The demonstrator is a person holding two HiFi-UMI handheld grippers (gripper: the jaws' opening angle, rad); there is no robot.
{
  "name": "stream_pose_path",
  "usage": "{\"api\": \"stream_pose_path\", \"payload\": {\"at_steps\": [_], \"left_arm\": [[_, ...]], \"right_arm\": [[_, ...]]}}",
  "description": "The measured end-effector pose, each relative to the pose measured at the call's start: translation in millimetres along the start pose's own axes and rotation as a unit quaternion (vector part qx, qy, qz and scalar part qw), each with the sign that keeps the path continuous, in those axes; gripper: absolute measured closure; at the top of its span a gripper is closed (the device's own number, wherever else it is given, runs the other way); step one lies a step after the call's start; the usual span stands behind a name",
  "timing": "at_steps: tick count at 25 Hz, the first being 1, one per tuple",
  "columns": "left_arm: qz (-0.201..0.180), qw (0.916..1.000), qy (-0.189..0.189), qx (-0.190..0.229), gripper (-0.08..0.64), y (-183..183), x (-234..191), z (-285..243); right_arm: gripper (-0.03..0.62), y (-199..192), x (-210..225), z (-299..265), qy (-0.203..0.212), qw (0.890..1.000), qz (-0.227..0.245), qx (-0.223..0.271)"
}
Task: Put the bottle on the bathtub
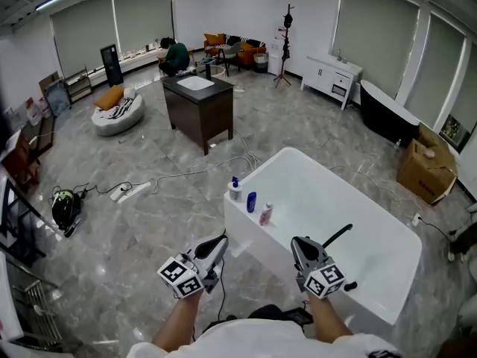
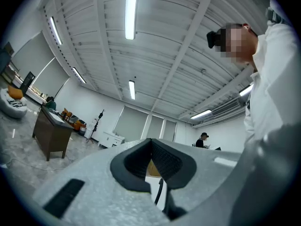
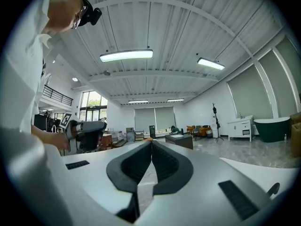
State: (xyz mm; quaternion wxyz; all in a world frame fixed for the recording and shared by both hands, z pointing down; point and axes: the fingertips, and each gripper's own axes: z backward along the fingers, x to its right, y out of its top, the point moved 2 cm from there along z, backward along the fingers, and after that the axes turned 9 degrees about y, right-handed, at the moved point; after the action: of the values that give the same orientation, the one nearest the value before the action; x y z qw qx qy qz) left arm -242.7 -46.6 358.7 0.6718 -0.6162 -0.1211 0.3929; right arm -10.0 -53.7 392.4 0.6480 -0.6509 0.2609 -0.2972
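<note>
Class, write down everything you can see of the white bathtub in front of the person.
The glossy white rectangular bathtub stands on the grey marbled floor, angled across the head view. Its basin looks empty. A black curved tap rises from its near rim. On its left rim stand a white pump bottle, a blue bottle and a pink bottle, upright.

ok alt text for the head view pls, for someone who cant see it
A person holds a left gripper and a right gripper, both shut and empty, in front of a white bathtub in a large grey-floored room. Three small bottles stand on the tub's rim at its left corner.
</note>
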Motion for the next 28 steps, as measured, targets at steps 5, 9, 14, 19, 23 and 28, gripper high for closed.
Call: {"api": "stream_pose_path", "payload": {"at_steps": [5,9,14,19,23,28], "left_arm": [[0.003,0.9997,0.002,0.024,0.543,8.2,22.9,12.9],[-0.009,0.9998,0.015,0.012,0.543,1.8,50.2,11.3],[-0.03,0.9994,0.004,-0.019,0.543,-32.1,98.6,4.5],[-0.016,0.9992,0.009,-0.035,0.543,-73.7,152.3,9.6],[-0.037,0.9973,0.023,-0.059,0.543,-89.0,175.3,18.4],[-0.011,0.9977,0.02,-0.064,0.543,-100.0,191.6,34.6]], "right_arm": [[0.578,18.1,-10.2,15.0,0.006,1.0,-0.001,0.022],[0.578,24.1,-9.9,48.8,0.013,0.999,-0.003,0.04],[0.578,23.0,-7.9,114.0,0.012,0.999,0.002,0.04],[0.578,-1.5,2.0,183.5,-0.028,0.999,-0.033,0.024],[0.578,-13.4,-6.4,208.4,-0.021,0.999,-0.032,0.03],[0.578,-29.9,-23.8,228.5,-0.019,0.998,-0.062,0.012]]}}
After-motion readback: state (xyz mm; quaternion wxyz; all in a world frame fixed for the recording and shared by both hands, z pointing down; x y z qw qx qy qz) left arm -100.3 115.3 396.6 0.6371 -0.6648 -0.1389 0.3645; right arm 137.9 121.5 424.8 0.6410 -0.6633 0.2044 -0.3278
